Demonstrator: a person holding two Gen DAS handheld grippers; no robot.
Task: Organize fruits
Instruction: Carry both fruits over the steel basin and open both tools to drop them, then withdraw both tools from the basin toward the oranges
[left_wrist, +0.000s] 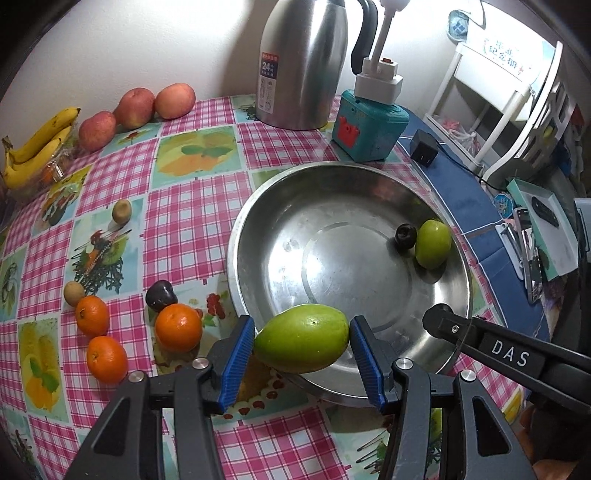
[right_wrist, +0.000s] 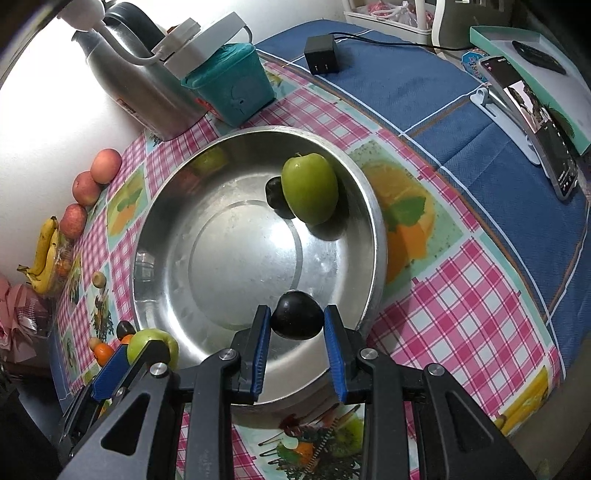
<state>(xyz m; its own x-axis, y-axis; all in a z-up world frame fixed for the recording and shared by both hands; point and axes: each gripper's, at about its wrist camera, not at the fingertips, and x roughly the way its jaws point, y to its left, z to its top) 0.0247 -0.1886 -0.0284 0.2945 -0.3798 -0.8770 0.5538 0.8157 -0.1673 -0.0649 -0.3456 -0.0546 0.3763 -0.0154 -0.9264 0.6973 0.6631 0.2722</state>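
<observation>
The table (left_wrist: 192, 206), covered with a pink checked cloth printed with fruit pictures, fills most of both views, and a steel bowl (left_wrist: 258, 236) is seen right of centre in the left wrist view and in the middle of the right wrist view. The step in hand is judged to be the carrying of two fruits to the bowl at once. Inside it, at the upper right of its floor, a second green fruit (right_wrist: 310, 188) and a small dark plum (right_wrist: 275, 195) are already lying, touching each other. The left gripper (left_wrist: 302, 345) is clamped on a large green fruit (left_wrist: 302, 343), held at the bottom centre of its own view, above the near rim of the bowl. The right gripper (right_wrist: 297, 325) is closed on a dark plum (right_wrist: 297, 319), held at the lower middle of its view, over the near inner wall of the bowl. For the next move, each fruit would need to be lowered over the floor of the bowl and released gently, so that rolling is kept down. Still to be gathered, it seems, are three oranges (left_wrist: 178, 326), another plum (left_wrist: 160, 295) and two small brownish fruits (left_wrist: 122, 211) at the left of the left wrist view; apples (left_wrist: 135, 108) and bananas (left_wrist: 33, 151) lie at the upper left.
</observation>
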